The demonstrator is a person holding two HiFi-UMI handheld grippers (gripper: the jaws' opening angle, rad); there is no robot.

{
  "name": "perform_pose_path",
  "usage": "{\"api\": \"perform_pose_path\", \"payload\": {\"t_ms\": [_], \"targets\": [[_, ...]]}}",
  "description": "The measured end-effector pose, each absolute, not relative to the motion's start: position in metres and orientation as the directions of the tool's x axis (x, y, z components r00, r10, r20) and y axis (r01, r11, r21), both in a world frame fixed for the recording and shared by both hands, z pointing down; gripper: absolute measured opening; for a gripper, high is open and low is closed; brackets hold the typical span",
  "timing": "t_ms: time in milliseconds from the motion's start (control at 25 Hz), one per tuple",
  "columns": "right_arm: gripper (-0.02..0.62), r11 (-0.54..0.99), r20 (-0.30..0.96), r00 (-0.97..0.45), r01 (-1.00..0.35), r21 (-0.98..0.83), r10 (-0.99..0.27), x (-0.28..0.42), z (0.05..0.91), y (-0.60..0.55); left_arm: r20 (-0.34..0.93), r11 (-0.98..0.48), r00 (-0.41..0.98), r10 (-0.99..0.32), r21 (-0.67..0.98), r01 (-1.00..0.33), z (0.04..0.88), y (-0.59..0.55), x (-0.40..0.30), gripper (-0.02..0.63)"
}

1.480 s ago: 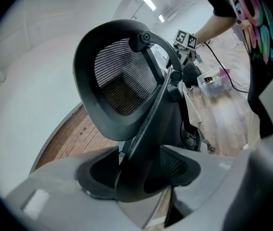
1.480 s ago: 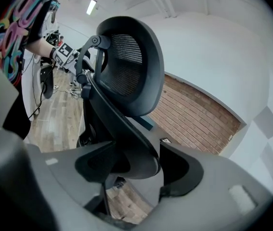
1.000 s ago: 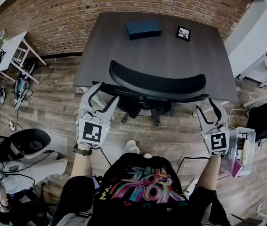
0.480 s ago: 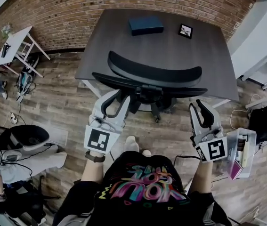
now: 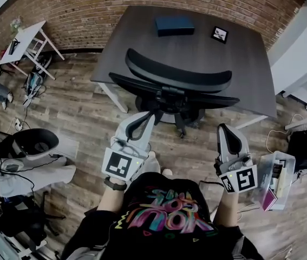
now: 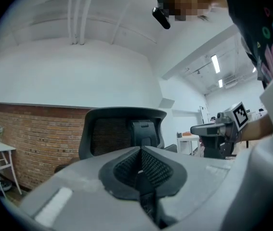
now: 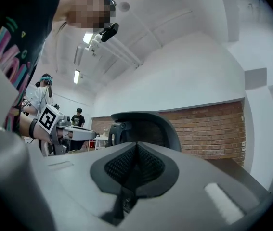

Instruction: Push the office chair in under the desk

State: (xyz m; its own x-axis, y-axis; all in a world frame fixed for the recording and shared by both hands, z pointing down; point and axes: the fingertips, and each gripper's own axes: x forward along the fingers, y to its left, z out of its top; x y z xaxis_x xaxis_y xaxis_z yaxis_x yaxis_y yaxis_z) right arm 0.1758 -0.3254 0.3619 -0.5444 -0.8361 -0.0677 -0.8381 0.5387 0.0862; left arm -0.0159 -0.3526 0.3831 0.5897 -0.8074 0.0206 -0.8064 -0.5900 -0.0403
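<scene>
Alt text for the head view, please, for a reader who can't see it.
Seen from above, a black office chair stands at the near edge of a dark desk. The person's left gripper and right gripper, jaws just closed on nothing, point toward it.

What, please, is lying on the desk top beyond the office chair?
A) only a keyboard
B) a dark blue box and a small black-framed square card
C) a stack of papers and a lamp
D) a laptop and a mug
B: the head view shows a dark blue box and a small black-framed square card lying apart on the desk, past the office chair.
</scene>
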Motion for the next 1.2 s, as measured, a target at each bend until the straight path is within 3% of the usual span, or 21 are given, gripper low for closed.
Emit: {"api": "perform_pose_path", "payload": {"t_ms": [1200], "targets": [[-0.002,0.631,-0.031,-0.633,-0.774,0.059,-0.773,0.154,0.383,-0.283,0.029,-0.574,0.574,-0.819,-0.042,-0.818,0.388,-0.31,0.0,0.002]]}}
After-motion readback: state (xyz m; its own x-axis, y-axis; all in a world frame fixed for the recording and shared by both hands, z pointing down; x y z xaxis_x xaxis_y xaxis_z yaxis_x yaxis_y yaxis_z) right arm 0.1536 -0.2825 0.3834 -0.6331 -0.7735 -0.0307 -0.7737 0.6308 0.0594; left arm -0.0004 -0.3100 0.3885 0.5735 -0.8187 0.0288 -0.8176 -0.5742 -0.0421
